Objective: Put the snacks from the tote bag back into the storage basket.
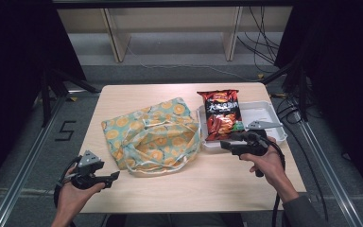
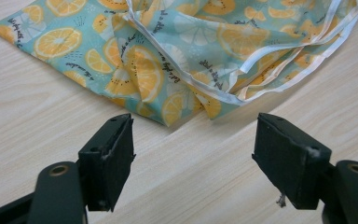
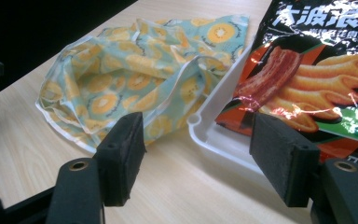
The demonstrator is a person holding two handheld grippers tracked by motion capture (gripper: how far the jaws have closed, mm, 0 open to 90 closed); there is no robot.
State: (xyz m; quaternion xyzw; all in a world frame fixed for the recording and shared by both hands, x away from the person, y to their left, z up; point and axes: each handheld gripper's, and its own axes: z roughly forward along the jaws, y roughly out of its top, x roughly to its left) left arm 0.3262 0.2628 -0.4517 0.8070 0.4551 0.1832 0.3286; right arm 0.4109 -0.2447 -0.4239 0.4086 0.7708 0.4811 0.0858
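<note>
With my left gripper (image 1: pixel 115 176) spread just short of the crumpled cloth bag (image 1: pixel 153 135) and my right gripper (image 1: pixel 224 144) spread beside the chip packet (image 1: pixel 221 115) in the white tray (image 1: pixel 264 111), I'd pinch the bag's rim squarely first.

Bag (image 1: pixel 153 135) left of tray (image 1: pixel 269 116) (chip packet (image 1: pixel 222 116) in it)
</note>
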